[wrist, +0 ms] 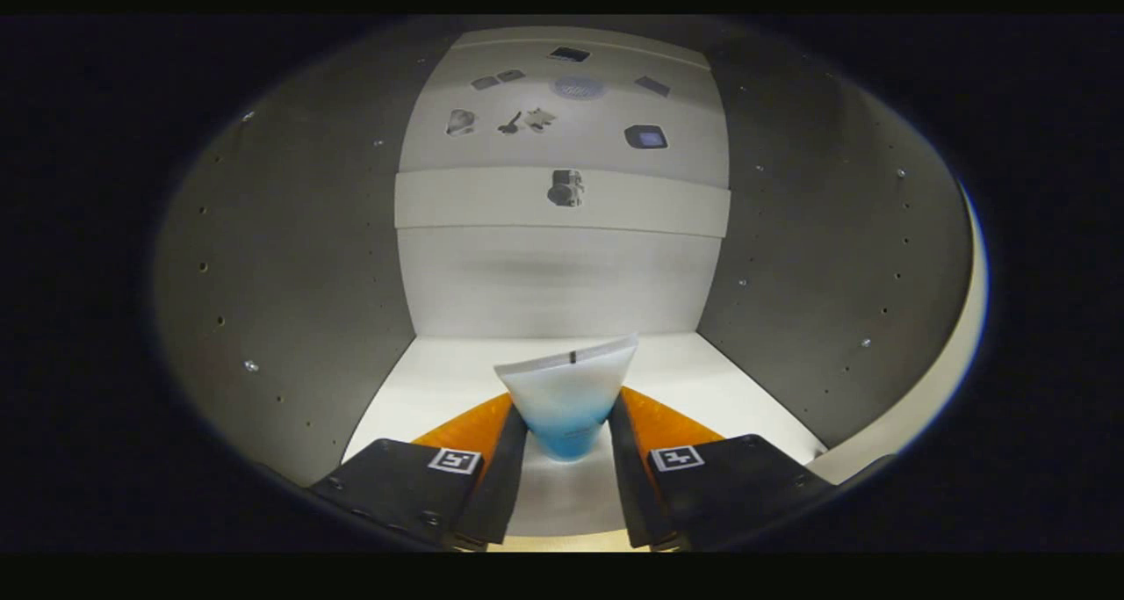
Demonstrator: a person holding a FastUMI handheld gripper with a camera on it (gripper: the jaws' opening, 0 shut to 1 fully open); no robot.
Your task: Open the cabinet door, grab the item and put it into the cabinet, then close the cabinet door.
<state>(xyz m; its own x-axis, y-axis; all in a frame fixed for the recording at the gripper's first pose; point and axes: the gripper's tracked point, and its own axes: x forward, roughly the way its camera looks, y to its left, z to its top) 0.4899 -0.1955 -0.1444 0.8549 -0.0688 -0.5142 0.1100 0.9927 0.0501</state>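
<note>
Gripper view: the gripper (566, 429) is seen at lower centre, its fingers (507, 459) pinching a tube (566, 393) from both sides. The tube is held inside the cabinet (290, 301), above the pale shelf floor (421, 380), with the back wall (562, 275) beyond. The placing step is judged in hand. Next, lowering onto the floor, release and withdrawal are called for; the door is yet to be closed.

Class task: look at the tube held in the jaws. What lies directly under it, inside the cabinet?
The gripper is shut on the tube. Under it lies the cabinet's pale bottom shelf. The patch right beneath the tube is covered.
</note>
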